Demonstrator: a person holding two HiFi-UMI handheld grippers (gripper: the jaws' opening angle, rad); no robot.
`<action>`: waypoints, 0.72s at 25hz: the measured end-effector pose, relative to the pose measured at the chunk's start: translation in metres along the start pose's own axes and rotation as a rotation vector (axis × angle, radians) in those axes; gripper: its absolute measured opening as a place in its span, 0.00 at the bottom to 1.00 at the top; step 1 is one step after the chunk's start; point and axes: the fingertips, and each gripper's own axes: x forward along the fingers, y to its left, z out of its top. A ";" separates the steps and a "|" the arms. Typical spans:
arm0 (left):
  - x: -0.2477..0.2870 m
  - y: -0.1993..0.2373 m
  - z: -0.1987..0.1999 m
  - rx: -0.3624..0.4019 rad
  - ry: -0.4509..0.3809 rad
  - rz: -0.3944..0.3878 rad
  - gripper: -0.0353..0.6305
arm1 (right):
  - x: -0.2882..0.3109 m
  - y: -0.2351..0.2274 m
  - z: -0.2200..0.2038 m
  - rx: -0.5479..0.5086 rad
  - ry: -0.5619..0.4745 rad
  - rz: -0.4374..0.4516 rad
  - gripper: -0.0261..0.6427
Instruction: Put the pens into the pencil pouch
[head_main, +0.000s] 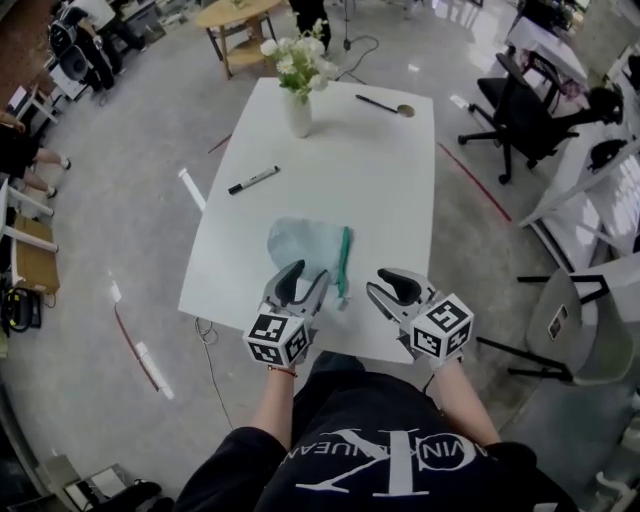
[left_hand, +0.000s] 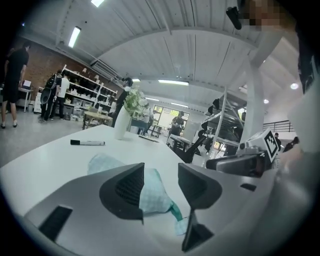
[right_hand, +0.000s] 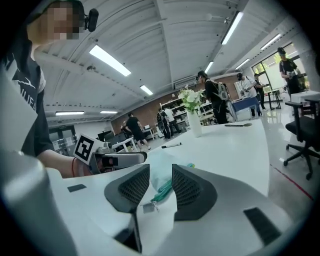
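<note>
Pouch (head_main: 305, 245) fabric is thin and soft: judged light and limp, liable to slide and fold on the smooth surface (head_main: 385, 190). It lies flat near the front edge, with the green zip (head_main: 344, 262) along its right side. No contents show, and whether the zip is undone cannot be told. Recommended hold: the zip edge. The marker (head_main: 253, 180) lies well apart at mid-left, and a second pen (head_main: 378, 103) at the far end. Both are judged rigid, light and prone to roll. The left gripper (head_main: 308, 275) and right gripper (head_main: 380, 282) flank the zip's near end, jaws spread, grasping nothing.

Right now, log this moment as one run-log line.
left gripper open, by pouch | right gripper open, by pouch | marker and pen on table
</note>
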 end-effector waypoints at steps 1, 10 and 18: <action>0.008 0.000 -0.001 -0.010 0.015 -0.015 0.36 | 0.005 -0.004 0.002 -0.002 0.008 0.006 0.26; 0.054 -0.006 -0.044 0.050 0.336 -0.009 0.39 | 0.037 -0.039 0.012 0.007 0.058 0.045 0.26; 0.065 0.016 -0.072 0.108 0.473 0.165 0.22 | 0.070 -0.055 0.018 -0.029 0.147 0.216 0.26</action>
